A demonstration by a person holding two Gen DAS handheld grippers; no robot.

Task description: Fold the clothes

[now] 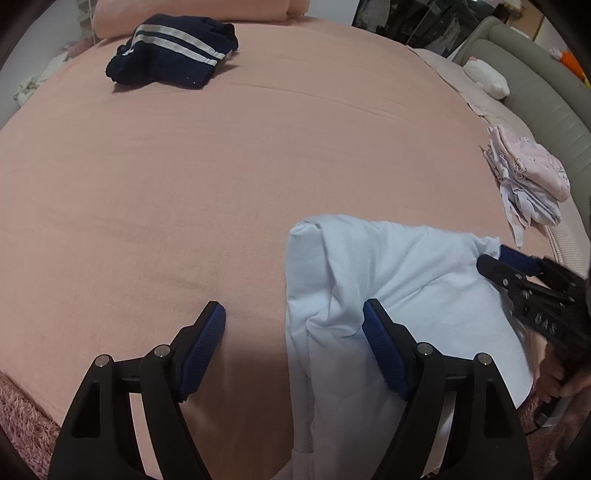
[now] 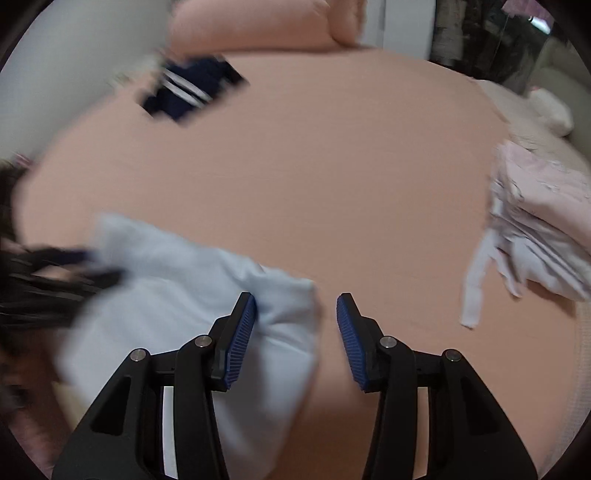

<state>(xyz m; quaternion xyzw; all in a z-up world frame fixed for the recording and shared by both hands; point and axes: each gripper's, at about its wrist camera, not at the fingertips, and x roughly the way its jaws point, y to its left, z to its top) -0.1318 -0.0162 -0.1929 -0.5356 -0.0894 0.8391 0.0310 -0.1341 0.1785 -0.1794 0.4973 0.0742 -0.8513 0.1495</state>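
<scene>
- Shirt (image 1: 406, 280) bunched at bed (image 1: 221, 166) near edge, hanging over.
- Left tool (image 1: 293, 332) apart, straddling shirt's left edge.
- Right tool (image 2: 295, 325) apart, at shirt's right edge.
- Bed middle bare; navy garment (image 1: 170, 51) far, pink stack (image 1: 528, 177) right.

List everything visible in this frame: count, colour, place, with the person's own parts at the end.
Bedspread: one, peach-pink, covers the whole bed.
Light garment: one, pale blue-white, partly folded, near edge.
Striped garment: one, navy with white stripes, crumpled, far side by the pillow.
Folded pile: one stack, pale pink and white, right edge.
Pillow: one, pink, far end.
Soft toy: one, white, far right.
Left tongs: blue pads, open, over the light garment's left edge.
Right tongs: blue pads, open, at its right edge.
Hand: one, gripping the right handle.
</scene>
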